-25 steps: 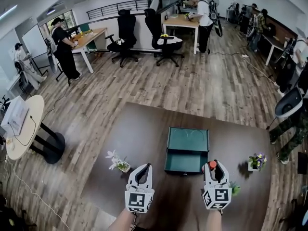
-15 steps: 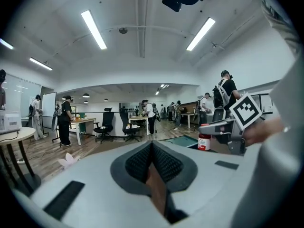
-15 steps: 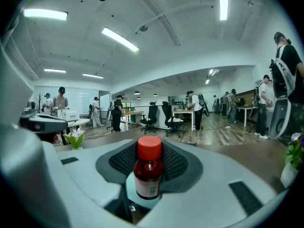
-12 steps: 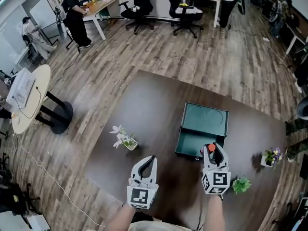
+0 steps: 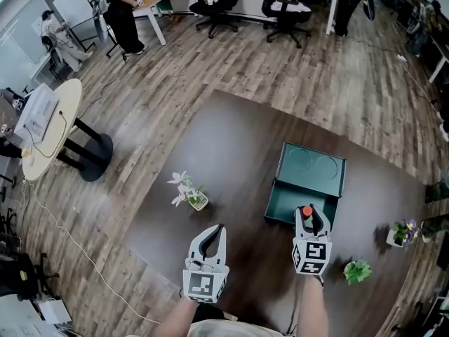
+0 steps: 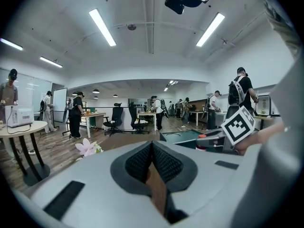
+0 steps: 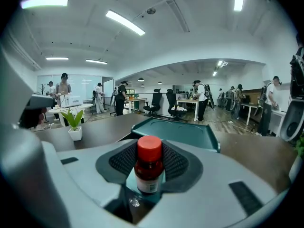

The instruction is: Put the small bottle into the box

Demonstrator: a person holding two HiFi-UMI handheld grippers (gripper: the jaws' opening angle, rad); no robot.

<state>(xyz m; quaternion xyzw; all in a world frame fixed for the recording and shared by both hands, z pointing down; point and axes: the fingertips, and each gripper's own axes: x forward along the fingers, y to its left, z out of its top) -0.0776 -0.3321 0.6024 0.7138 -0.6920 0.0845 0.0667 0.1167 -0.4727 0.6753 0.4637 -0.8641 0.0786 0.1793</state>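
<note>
Our right hand-held gripper (image 5: 309, 215) clamps the small bottle (image 7: 149, 167) upright at the open box's (image 5: 309, 166) near edge. Our left hand-held gripper (image 5: 216, 232) is closed and empty. An early release could topple the bottle onto the bench (image 5: 231, 153).

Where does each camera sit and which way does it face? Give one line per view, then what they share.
Head view: on the person's head, looking steeply down at the table; shows the forearms, the left gripper and the right gripper.
Left gripper view: on the left gripper, looking along its shut jaws across the table; shows the right gripper's marker cube.
Right gripper view: on the right gripper, looking along jaws clamped on the small bottle toward the box.
Shared: all three show the box.
</note>
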